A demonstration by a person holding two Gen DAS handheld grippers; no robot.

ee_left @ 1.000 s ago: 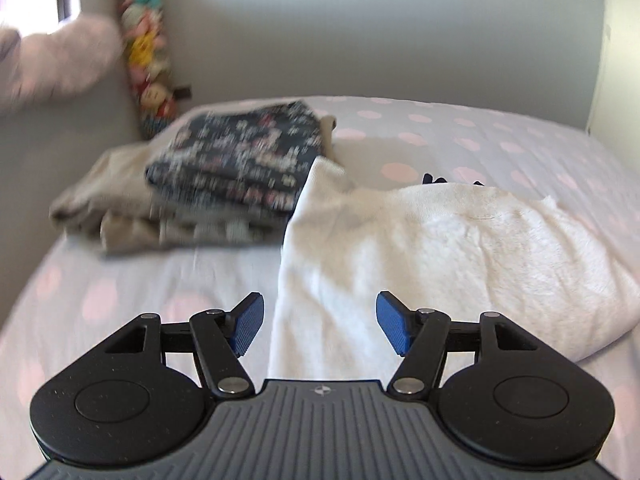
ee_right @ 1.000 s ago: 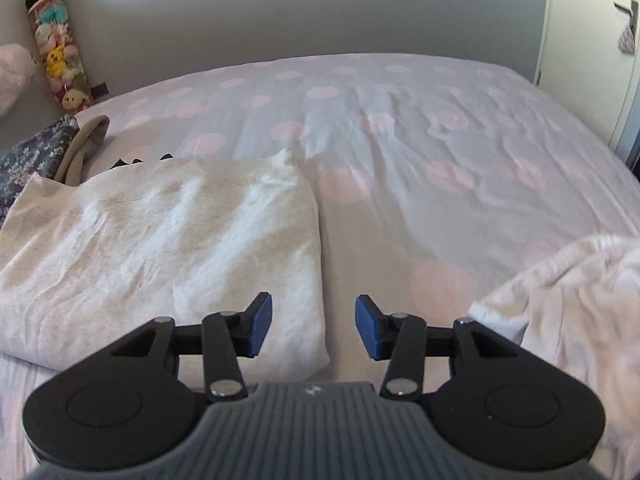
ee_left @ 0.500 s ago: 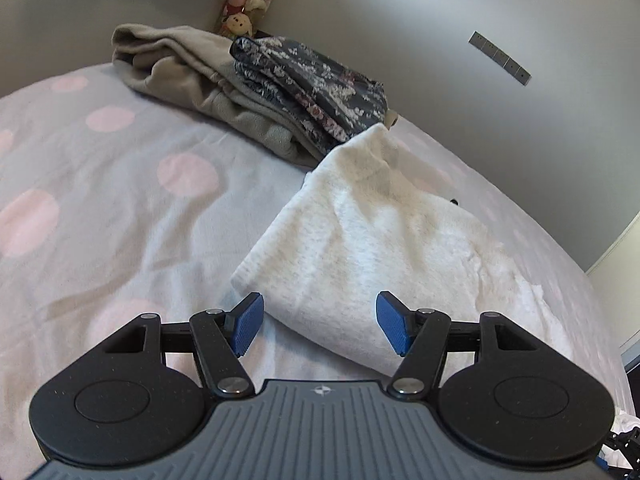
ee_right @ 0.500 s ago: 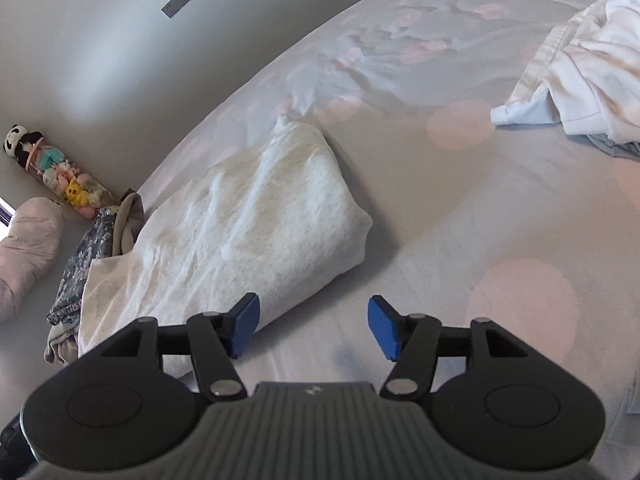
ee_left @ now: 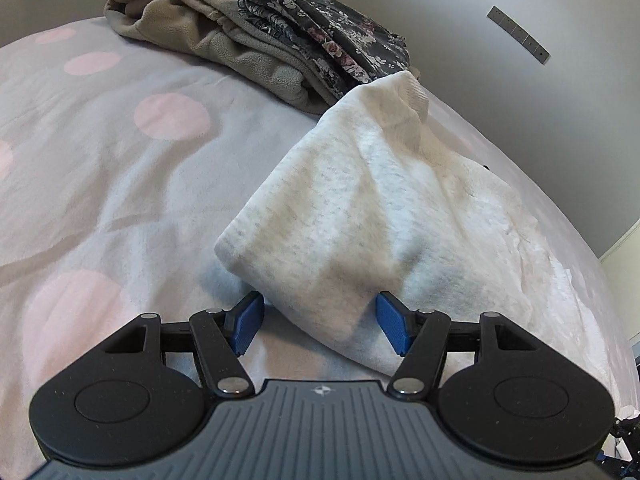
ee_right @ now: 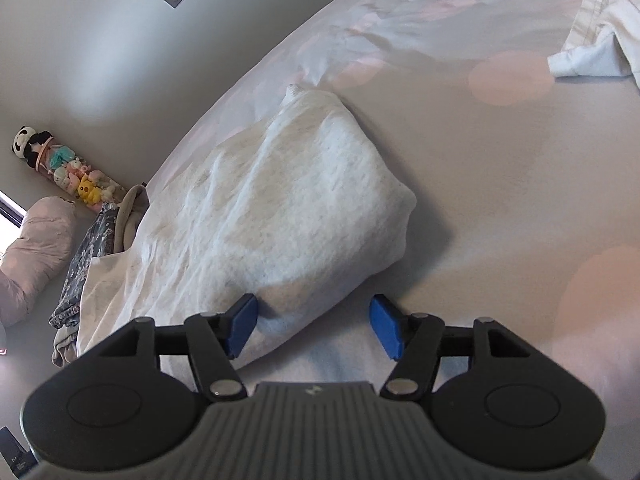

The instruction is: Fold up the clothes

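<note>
Dropped lower since earlier frame, left tool [ee_left: 319, 323] and right tool [ee_right: 312, 327] both open, right's jaws just widened, straddling near corners of folded white sweatshirt [ee_left: 360, 216] mid-frame on bed [ee_left: 100, 152].

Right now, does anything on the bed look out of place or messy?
Only the crumpled white garment at the bed's far right edge, still unfolded. The folded white sweatshirt lies neat, one corner leaning on the floral-and-beige stack.
</note>
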